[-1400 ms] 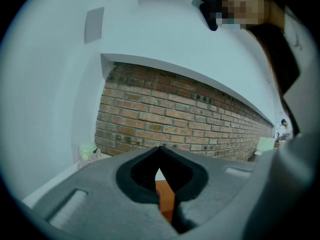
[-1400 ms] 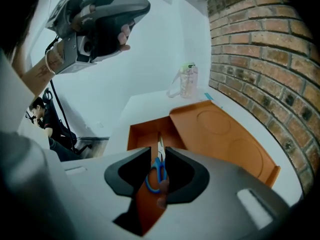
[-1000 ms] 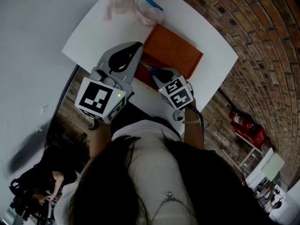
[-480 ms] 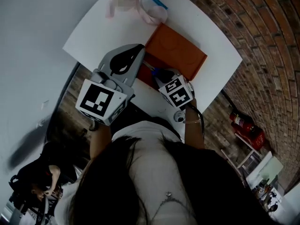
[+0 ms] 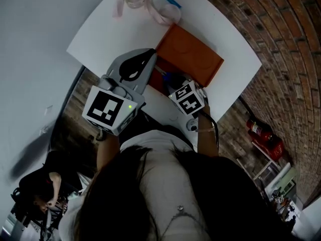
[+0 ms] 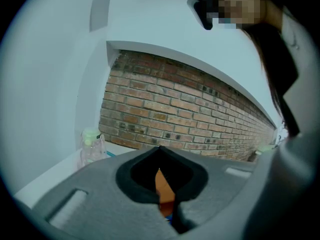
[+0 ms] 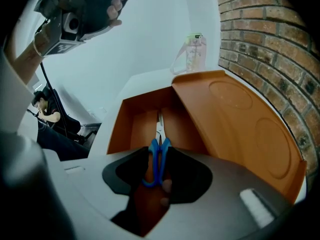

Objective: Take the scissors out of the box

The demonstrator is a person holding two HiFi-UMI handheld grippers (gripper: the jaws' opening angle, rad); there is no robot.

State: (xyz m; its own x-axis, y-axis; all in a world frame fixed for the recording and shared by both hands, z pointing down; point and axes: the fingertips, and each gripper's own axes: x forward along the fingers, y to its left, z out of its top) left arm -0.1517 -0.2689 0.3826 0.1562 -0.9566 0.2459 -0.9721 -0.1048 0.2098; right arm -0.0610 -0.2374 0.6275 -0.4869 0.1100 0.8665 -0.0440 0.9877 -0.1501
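R gripper (image 7: 159, 154) jaws just opened wide, straddling blue-handled steel scissors (image 7: 159, 143), no clamp; scissors lie flat inside open orange box (image 7: 125, 124), blades pointing away; L gripper (image 6: 159, 151) jaws together, empty.

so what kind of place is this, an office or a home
Likely an office or studio workroom: an exposed brick wall, a white table and a red fire extinguisher by the wall.

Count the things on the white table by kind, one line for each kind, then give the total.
Orange box: 1
Scissors, lying inside the box: 1
Bottle: 1
Clear bag: 1
Total: 4
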